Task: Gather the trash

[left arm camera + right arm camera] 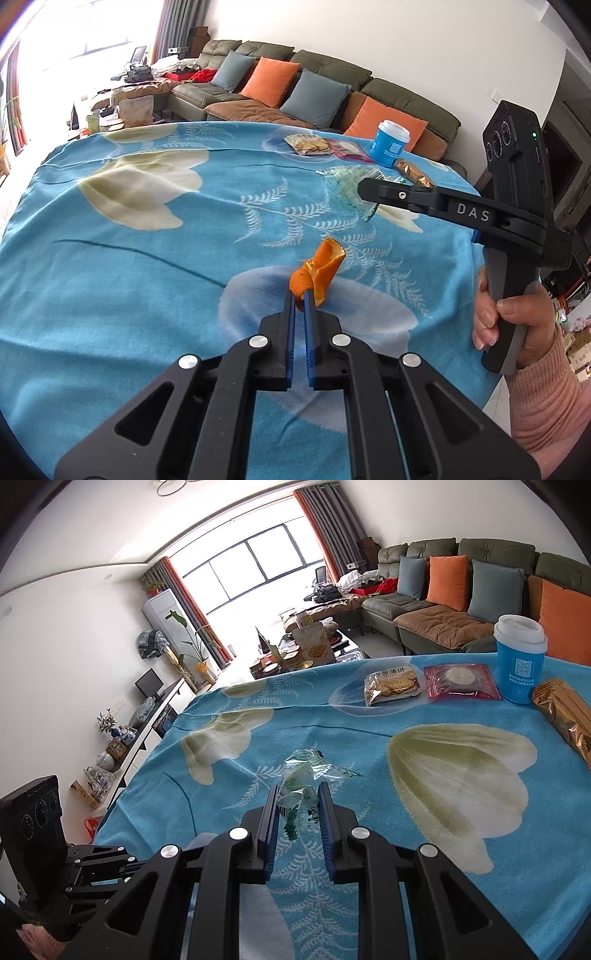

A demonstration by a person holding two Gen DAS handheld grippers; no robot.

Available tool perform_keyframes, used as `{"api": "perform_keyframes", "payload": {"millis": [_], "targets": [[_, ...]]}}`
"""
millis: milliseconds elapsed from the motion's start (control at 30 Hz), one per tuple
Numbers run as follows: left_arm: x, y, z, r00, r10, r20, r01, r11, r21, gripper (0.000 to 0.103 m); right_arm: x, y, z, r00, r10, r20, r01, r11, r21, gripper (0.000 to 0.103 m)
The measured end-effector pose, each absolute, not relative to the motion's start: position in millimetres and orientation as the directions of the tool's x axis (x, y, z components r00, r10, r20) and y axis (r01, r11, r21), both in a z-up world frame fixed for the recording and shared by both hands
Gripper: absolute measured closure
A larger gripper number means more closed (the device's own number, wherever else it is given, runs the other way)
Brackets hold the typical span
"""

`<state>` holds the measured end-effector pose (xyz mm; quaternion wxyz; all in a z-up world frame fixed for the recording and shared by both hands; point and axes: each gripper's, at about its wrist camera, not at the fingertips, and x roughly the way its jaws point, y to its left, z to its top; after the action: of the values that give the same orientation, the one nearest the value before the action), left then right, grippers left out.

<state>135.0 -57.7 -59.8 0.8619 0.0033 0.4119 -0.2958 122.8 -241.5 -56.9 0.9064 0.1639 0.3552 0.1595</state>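
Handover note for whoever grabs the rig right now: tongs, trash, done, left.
Left tongs: shut on the orange peel, held above the blue cloth.
Right tongs: closed around the crumpled clear wrapper; cannot tell if it has left the cloth.
Still on the table: blue cup, cracker pack, red pack, gold pack; whether any is trash is unclear.
Done: two pieces gripped. Left: drop both; no bin in view.

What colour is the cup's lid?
White, on the blue paper cup; the right wrist view shows it best.
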Motion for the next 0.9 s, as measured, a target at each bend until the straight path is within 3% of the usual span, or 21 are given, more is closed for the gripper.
{"api": "perform_keyframes", "payload": {"millis": [67,100,133,200,233,400,467,500,667,900], "targets": [[131.5,-52.4,-61.0,0.489,-0.502,-0.713,0.515,0.826,-0.228,0.098,120.4,-238.1,-57.2,0.692,0.414,-0.591,-0.181,0.892,0.413,0.084],[130.4,-50.7,-62.0,0.489,-0.498,-0.716,0.517,0.827,-0.222,0.093,119.5,-236.4,-57.9,0.689,0.418,-0.592,-0.185,0.891,0.415,0.084],[130.4,-50.1,-63.7,0.483,-0.496,-0.721,0.516,0.827,-0.222,0.08,119.0,-234.9,-58.5,0.687,0.42,-0.593,-0.186,0.89,0.415,0.084],[131.1,-50.5,-65.6,0.484,-0.49,-0.725,0.514,0.83,-0.217,0.068,118.4,-231.9,-60.7,0.681,0.426,-0.595,-0.188,0.888,0.42,0.084],[131.5,-52.5,-67.1,0.485,-0.487,-0.726,0.515,0.83,-0.213,0.068,118.1,-231.0,-61.9,0.679,0.428,-0.597,-0.187,0.887,0.422,0.084],[140.1,-58.3,-75.4,0.462,-0.48,-0.746,0.506,0.833,-0.222,0.069,116.3,-229.1,-64.0,0.676,0.432,-0.597,-0.185,0.884,0.43,0.084],[141.9,-57.2,-75.2,0.456,-0.494,-0.741,0.505,0.829,-0.242,0.075,116.4,-229.0,-64.2,0.676,0.431,-0.598,-0.184,0.884,0.429,0.084],[143.1,-57.2,-75.4,0.451,-0.499,-0.74,0.502,0.827,-0.252,0.083,116.0,-228.7,-64.6,0.676,0.431,-0.598,-0.184,0.884,0.429,0.084],[144.4,-60.7,-76.7,0.443,-0.497,-0.746,0.504,0.826,-0.252,0.093,114.0,-227.1,-65.0,0.673,0.435,-0.598,-0.186,0.882,0.433,0.084],[143.6,-61.4,-76.4,0.444,-0.501,-0.743,0.508,0.824,-0.252,0.094,112.0,-224.5,-65.2,0.673,0.44,-0.595,-0.19,0.88,0.435,0.084]]}}
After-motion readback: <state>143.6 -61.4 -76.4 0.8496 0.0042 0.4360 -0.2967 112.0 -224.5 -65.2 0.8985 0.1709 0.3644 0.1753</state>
